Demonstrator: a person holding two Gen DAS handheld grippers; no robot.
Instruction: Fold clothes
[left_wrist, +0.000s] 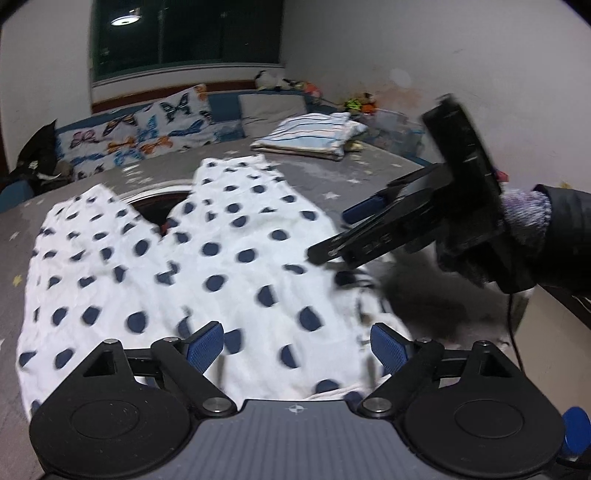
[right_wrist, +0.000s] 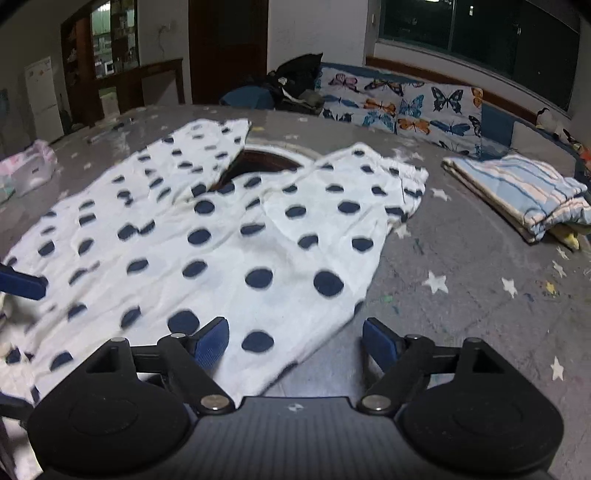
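Jaws apart, white navy-dotted garment (right_wrist: 229, 236) spread flat

I find almost no legible text. On the side of my right gripper (left_wrist: 345, 236), seen from the left wrist, pale embossed characters stand on the black finger arm; they appear inverted and blurred, and I cannot read them. The body of each gripper carries a small crosshair mark, without lettering. The white appliance (right_wrist: 44, 99) shows an unreadable sticker.
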